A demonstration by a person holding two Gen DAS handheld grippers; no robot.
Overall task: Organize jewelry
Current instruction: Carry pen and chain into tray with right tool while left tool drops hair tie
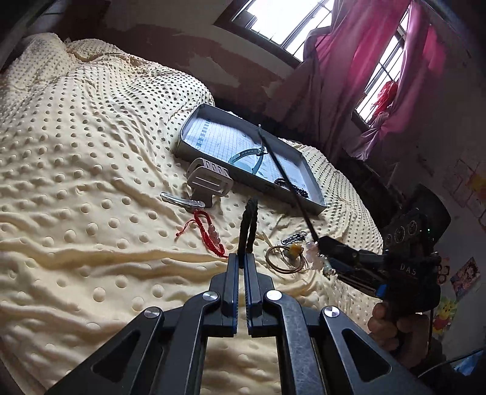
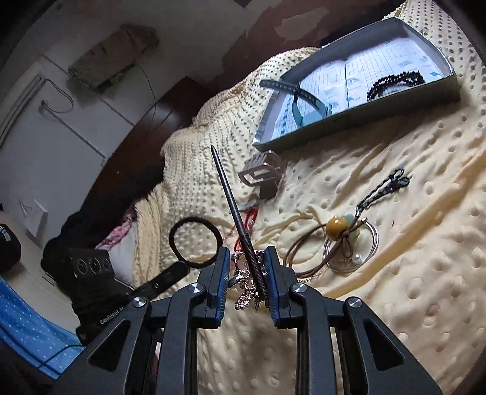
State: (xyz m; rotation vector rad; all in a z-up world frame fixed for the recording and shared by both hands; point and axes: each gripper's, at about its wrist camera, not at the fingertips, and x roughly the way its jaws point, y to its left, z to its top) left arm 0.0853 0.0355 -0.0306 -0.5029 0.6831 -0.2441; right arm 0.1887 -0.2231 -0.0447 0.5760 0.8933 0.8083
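Left gripper clenched on black hair tie; my right gripper grips dark hairpin, tip slanting toward grey box.

Jewelry, tray on bed

Daylight came thru barred window, panes blown out white; pink curtain glowed; bedspread evenly lit, soft shadows in folds; corners vignetted dark, strong fisheye bending at edges; centre sharp, edges slightly soft
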